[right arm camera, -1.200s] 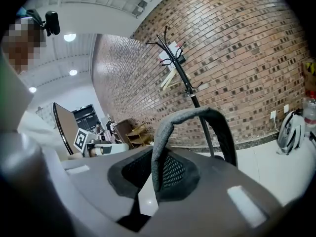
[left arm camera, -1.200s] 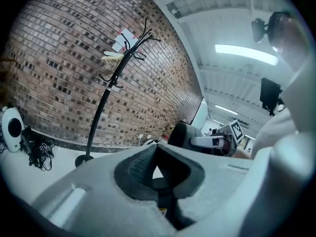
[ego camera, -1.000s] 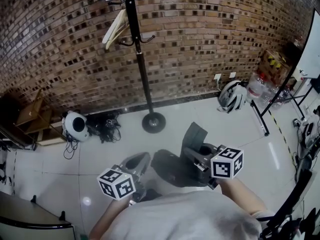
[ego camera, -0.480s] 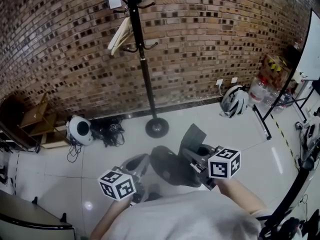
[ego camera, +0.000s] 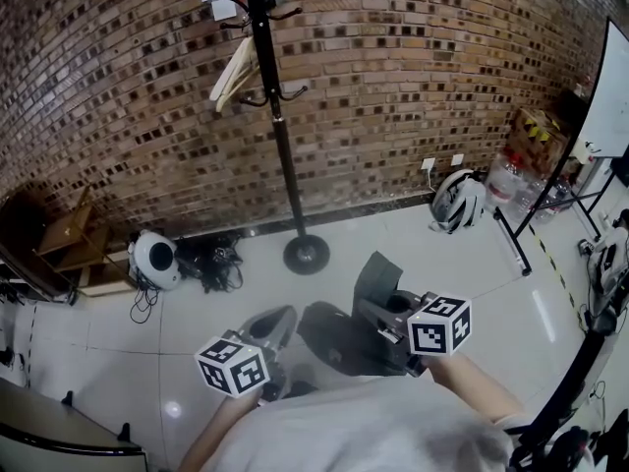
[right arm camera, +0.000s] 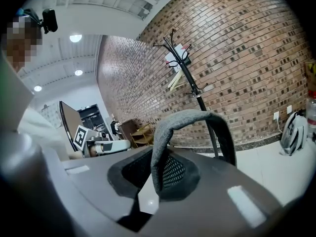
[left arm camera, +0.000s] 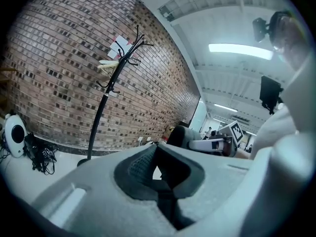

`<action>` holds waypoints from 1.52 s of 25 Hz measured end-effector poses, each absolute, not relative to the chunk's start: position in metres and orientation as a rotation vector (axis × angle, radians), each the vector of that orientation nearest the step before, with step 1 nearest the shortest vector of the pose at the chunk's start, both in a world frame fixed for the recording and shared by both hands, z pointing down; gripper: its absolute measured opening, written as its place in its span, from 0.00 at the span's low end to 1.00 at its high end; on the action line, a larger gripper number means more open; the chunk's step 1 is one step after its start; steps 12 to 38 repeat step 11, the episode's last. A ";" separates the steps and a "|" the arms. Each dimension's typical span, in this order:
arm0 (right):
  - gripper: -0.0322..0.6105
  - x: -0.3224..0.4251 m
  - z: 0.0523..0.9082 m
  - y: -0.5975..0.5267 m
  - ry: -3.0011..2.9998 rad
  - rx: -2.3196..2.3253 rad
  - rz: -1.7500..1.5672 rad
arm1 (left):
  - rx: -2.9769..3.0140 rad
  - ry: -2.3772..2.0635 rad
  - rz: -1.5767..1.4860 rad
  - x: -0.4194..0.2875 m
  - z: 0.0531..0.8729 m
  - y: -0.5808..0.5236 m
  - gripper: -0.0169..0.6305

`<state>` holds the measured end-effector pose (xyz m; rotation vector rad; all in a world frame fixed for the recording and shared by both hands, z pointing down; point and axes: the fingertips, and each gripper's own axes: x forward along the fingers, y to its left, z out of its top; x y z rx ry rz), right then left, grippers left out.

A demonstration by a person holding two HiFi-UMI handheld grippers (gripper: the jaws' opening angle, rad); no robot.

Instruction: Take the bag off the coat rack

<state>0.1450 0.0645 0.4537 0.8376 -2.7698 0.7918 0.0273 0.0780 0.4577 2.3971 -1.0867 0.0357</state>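
Brick wall [ego camera: 442, 77] backs the coat rack [ego camera: 276, 136] as the right gripper [right arm camera: 154, 180] pinches the bag [ego camera: 332, 334] by its grey strap [right arm camera: 190, 116], left gripper [left arm camera: 159, 171] closed, empty

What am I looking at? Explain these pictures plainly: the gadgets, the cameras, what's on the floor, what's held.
There is no robot here. A person holds a two-jaw gripper in each hand, and the patterned cubes are part of those grippers. One picture comes from a camera on the person's head, looking down. The other two cameras ride on the grippers and look along their jaws. The right gripper is clamped on the grey strap of a dark bag. The left gripper is shut with nothing in it. On the floor, by the brick wall, are a coat rack and a helmet.
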 end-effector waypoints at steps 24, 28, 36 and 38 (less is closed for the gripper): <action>0.08 0.158 0.456 0.067 -2.765 0.853 0.818 | 2.414 -1.059 0.048 0.042 0.452 0.072 0.02; 0.08 0.158 0.456 0.067 -2.765 0.853 0.818 | 2.414 -1.059 0.048 0.042 0.452 0.072 0.02; 0.08 0.158 0.456 0.067 -2.765 0.853 0.818 | 2.414 -1.059 0.048 0.042 0.452 0.072 0.02; 0.08 0.158 0.456 0.067 -2.765 0.853 0.818 | 2.414 -1.059 0.048 0.042 0.452 0.072 0.02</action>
